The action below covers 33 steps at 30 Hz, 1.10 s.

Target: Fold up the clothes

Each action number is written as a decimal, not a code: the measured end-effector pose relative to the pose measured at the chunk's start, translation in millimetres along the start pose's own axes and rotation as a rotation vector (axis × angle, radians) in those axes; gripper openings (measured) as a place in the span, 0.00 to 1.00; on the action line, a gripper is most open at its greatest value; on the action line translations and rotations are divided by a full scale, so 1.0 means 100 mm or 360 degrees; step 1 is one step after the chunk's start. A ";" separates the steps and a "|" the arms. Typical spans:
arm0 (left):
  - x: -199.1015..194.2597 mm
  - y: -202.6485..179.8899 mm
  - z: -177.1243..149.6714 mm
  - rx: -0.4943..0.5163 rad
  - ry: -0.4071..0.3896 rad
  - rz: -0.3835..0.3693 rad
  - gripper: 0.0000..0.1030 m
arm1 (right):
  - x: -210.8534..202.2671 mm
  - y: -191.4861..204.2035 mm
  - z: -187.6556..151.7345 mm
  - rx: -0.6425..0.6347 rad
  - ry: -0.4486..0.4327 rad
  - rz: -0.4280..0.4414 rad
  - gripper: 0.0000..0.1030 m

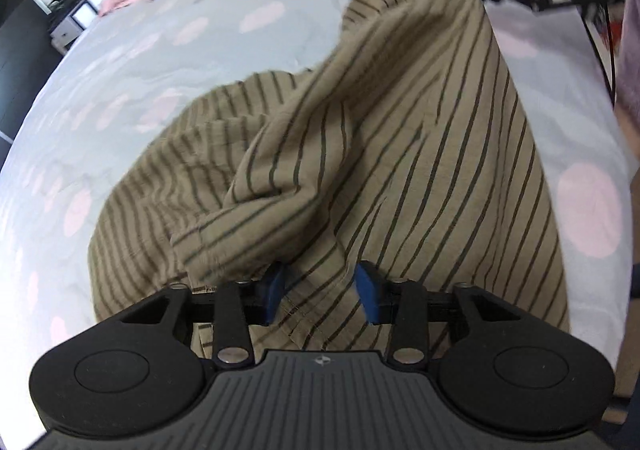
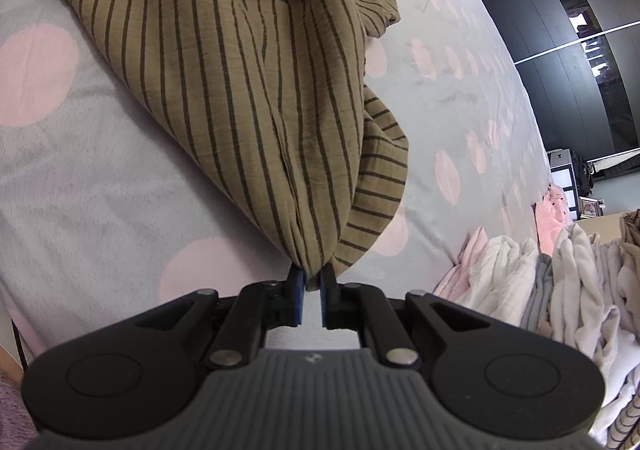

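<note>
step: lift striped garment (image 1: pixel 360 138) off bed (image 1: pixel 140 62) | left tool (image 1: pixel 322 296) jaws apart, cloth between | right tool (image 2: pixel 311 292) clenched on bunched edge | keep both edges level, pull taut

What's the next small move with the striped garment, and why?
Probably close the left hand-held gripper on the fabric first. Its blue pads stand apart with the striped garment draped loosely between them, while the right hand-held gripper already pinches a bunched edge. The cloth lies crumpled on the dotted bedsheet, so both ends likely need a firm grip before it is spread out.
</note>
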<state>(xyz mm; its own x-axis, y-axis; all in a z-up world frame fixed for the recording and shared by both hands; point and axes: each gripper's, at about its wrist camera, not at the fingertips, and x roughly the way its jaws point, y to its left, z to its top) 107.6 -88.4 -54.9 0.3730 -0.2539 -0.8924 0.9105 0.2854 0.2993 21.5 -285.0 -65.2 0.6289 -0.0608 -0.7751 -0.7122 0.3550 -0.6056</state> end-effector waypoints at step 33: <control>-1.19 -0.69 -0.19 -0.0018 -0.0074 0.0323 0.48 | -0.29 -0.05 -0.03 0.0128 -0.0123 -0.0090 0.07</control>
<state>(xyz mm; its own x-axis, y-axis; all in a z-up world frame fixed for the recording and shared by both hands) -2.7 -60.4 24.8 0.5566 -0.2324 -0.7976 0.8139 0.3452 0.4674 6.1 -288.2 -40.1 0.6916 -0.0117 -0.7222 -0.6497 0.4268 -0.6291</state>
